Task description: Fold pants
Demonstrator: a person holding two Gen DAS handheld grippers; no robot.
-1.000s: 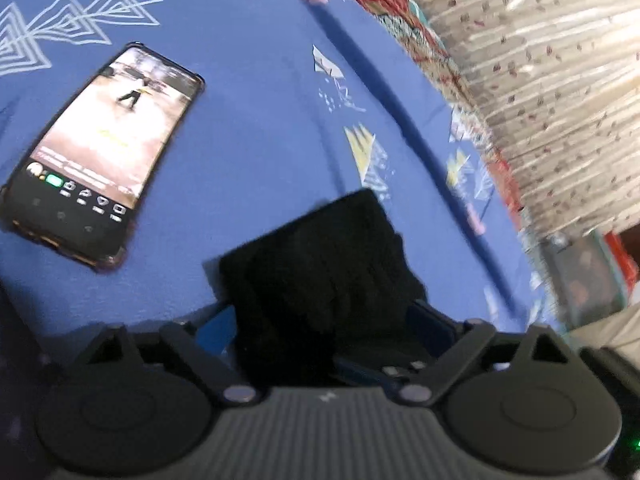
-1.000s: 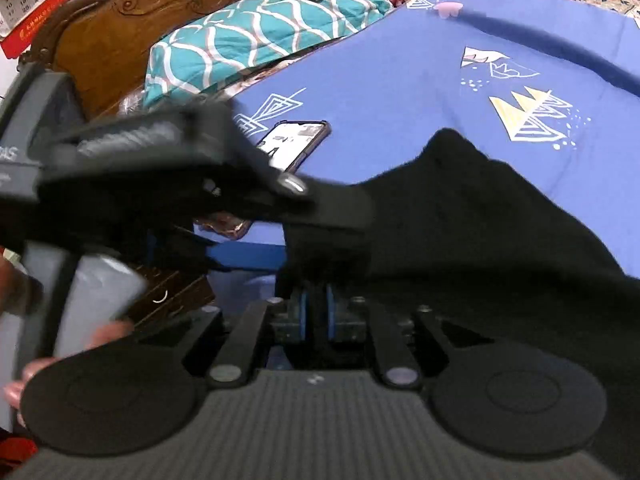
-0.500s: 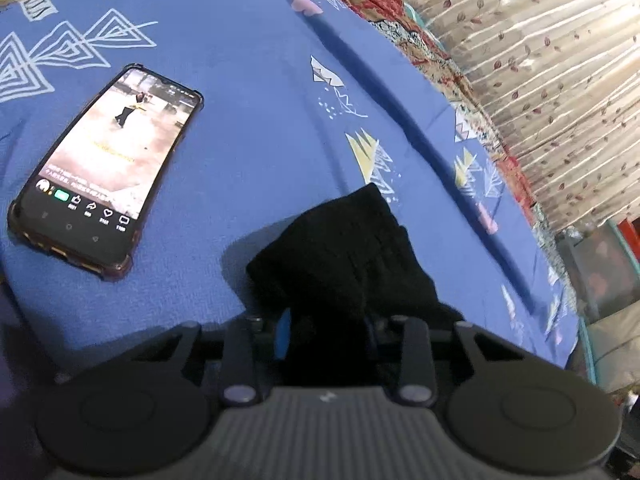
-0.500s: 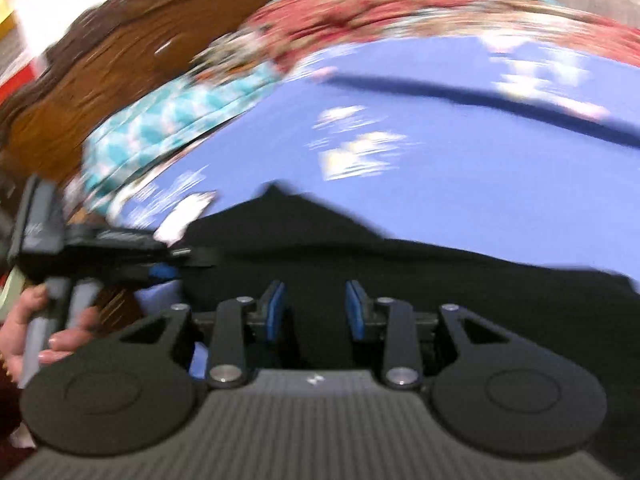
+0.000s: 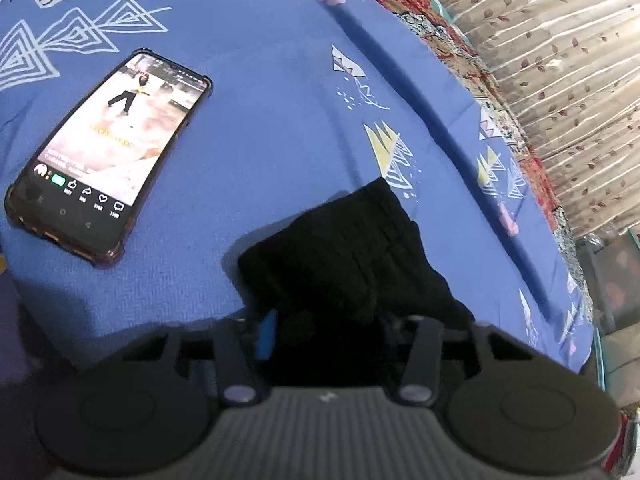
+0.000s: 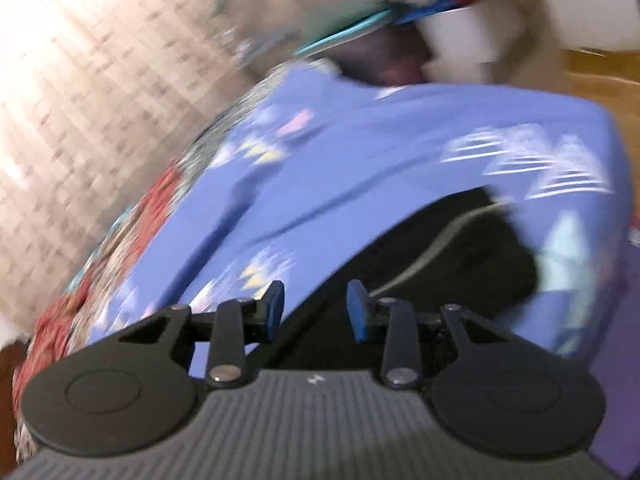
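The black pants (image 5: pixel 344 256) lie on a blue patterned bedsheet (image 5: pixel 260 92). My left gripper (image 5: pixel 328 332) is shut on a bunched end of the pants, and the black cloth fills the gap between its blue pads. In the blurred right wrist view the pants (image 6: pixel 452 248) stretch away over the sheet (image 6: pixel 360 140), with a grey stripe along them. My right gripper (image 6: pixel 316 312) is open and empty, its fingers just above the near edge of the cloth.
A smartphone (image 5: pixel 108 152) with a lit screen lies on the sheet to the left of the pants. A floral curtain (image 5: pixel 560 60) hangs beyond the bed's far side. A red patterned blanket (image 6: pixel 100 260) borders the sheet.
My left gripper has closed on the end of the pants. My right gripper has opened, let go of the cloth and swung away towards the other end of the bed.
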